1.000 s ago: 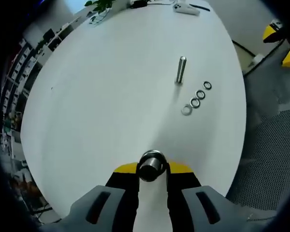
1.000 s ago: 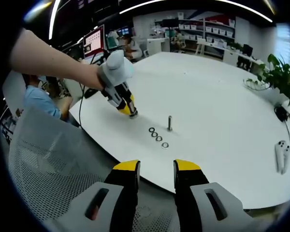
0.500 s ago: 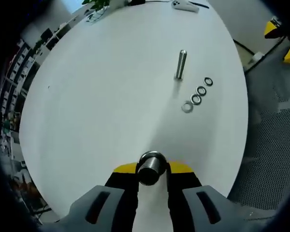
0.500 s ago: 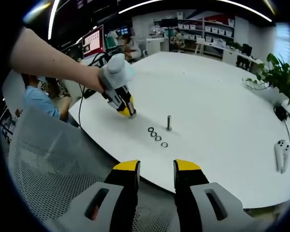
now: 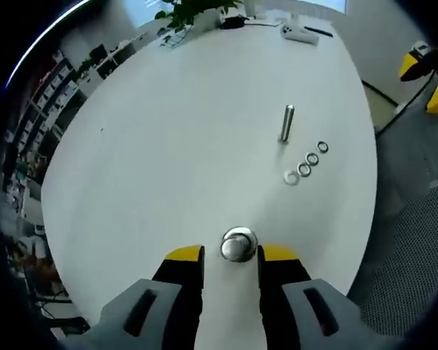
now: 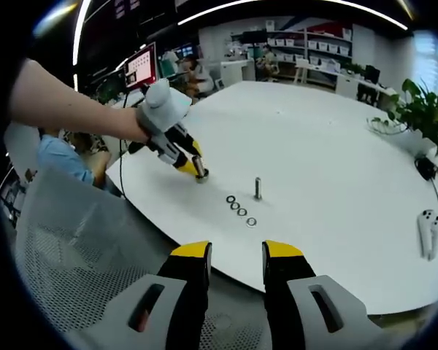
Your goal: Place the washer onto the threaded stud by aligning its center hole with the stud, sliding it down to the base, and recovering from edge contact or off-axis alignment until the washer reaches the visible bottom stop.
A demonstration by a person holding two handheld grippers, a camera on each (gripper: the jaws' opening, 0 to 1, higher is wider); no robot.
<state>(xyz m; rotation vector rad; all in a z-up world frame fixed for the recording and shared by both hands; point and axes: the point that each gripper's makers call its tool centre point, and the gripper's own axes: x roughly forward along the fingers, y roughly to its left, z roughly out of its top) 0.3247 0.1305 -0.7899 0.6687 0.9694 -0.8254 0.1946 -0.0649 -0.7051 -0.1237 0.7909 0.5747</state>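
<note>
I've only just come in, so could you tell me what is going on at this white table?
A person is working with two handheld grippers at a round white table. The left gripper has its jaws either side of a short metal cylinder standing near the table's edge. Further in, a threaded stud stands upright with four washers lying in a row beside it, none on it yet. The right gripper hangs open off the table's edge, holding nothing.

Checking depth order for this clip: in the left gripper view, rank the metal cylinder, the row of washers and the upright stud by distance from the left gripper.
1. Metal cylinder, between the left gripper's fingers.
2. Row of washers, up and right.
3. Upright stud, just beyond them.
</note>
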